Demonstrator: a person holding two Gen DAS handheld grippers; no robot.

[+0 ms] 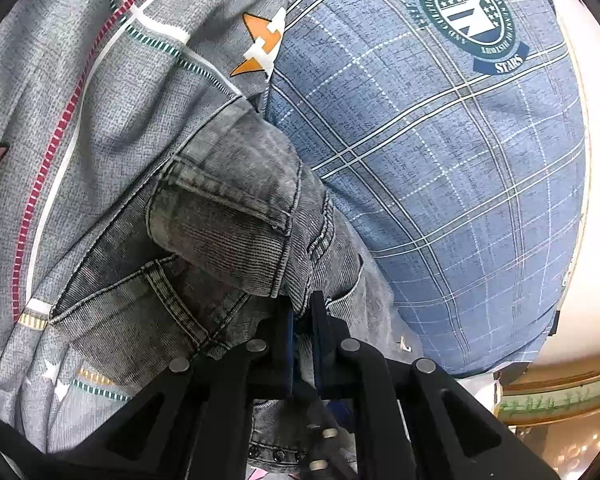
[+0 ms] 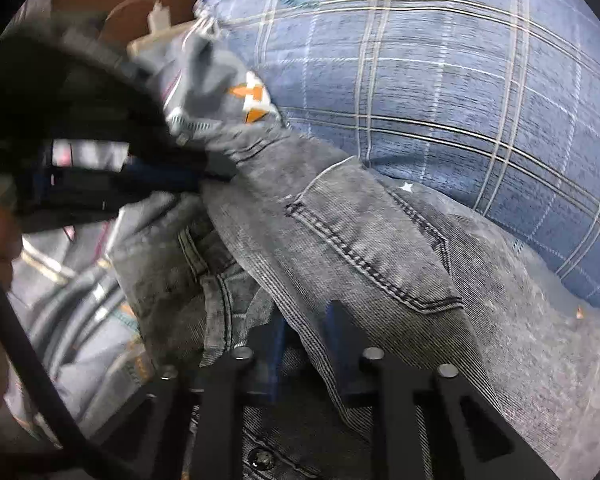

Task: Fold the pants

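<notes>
The grey denim pants [image 1: 220, 216] lie bunched on a bed, with pockets and seams showing. My left gripper [image 1: 302, 312] is shut on a fold of the pants near the waist. The pants fill the middle of the right wrist view [image 2: 360, 248], and my right gripper [image 2: 306, 320] is shut on their waist edge, with a rivet button below. The left gripper [image 2: 204, 176] also shows in the right wrist view at the left, blurred, clamped on another part of the pants.
A grey bedsheet [image 1: 60, 120] with red and white stripes lies under the pants on the left. A blue plaid pillow [image 1: 440, 152] with a round "STARS" emblem sits to the right and also shows in the right wrist view [image 2: 460, 100]. A white charger [image 2: 156, 20] lies at the back.
</notes>
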